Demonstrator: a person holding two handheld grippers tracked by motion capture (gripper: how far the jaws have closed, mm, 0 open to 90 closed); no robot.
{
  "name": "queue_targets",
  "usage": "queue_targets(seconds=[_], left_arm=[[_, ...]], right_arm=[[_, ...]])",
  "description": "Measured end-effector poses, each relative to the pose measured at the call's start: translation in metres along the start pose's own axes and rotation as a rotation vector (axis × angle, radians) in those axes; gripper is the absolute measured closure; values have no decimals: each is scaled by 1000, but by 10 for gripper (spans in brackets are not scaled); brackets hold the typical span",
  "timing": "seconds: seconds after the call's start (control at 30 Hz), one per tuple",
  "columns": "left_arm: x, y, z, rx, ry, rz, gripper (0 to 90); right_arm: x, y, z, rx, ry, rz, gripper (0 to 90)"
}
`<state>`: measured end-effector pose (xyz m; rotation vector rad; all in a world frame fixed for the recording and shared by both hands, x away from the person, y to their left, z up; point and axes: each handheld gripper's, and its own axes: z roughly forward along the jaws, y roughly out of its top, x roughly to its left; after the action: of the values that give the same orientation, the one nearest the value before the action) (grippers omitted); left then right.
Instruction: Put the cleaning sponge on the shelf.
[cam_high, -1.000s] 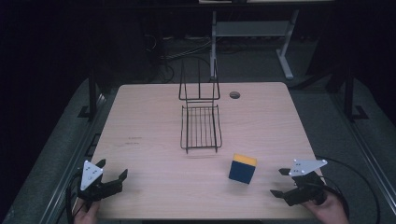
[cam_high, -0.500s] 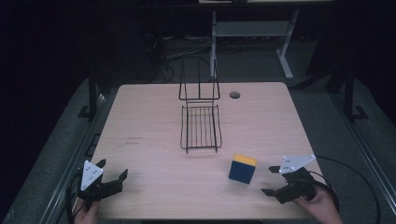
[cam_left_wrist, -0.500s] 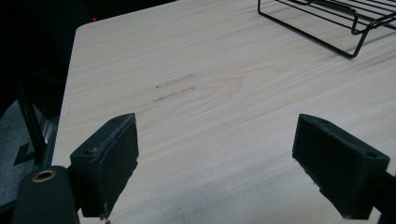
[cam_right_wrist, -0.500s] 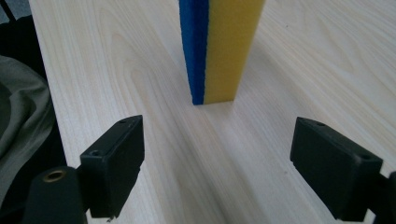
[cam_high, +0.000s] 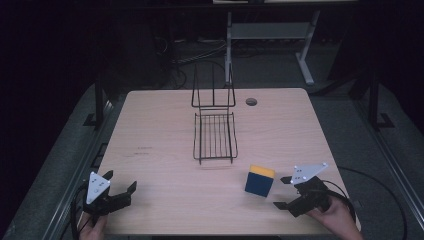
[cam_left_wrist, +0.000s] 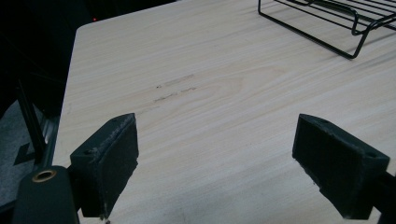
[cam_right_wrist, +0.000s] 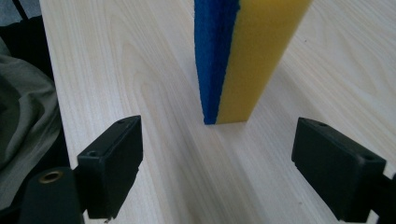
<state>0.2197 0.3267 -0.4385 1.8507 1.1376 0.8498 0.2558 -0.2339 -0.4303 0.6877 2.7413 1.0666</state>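
Note:
A sponge block (cam_high: 259, 181), blue with a yellow top, stands upright on the wooden table (cam_high: 165, 125) at the front right. My right gripper (cam_high: 281, 192) sits just right of it, open, with the jaws pointed at the sponge. In the right gripper view the sponge (cam_right_wrist: 243, 56) stands a short way ahead of the open right gripper (cam_right_wrist: 219, 172), centred between the jaws and apart from them. At the front left corner my left gripper (cam_high: 121, 181) is open and holds nothing. The left gripper (cam_left_wrist: 217, 163) spreads its jaws over bare wood.
A black wire rack (cam_high: 215, 135) with an upright back lies at the table's middle. Its corner (cam_left_wrist: 327, 18) shows far ahead in the left gripper view. A dark round hole (cam_high: 251, 102) is near the far edge. A metal stand (cam_high: 270, 30) is behind the table.
My right gripper has slid left along the front edge, closer to the sponge. The left gripper has barely shifted. Both stay open.

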Motion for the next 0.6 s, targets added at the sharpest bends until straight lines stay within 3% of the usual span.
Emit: queue_targets(seconds=[0.27,0.6], left_arm=[[0,0,0,0,-1,0,139],[0,0,0,-3,-1,-3,139]], right_arm=[[2,14,7,11,6,-41,161],[1,24,16,25,4,-50,164]])
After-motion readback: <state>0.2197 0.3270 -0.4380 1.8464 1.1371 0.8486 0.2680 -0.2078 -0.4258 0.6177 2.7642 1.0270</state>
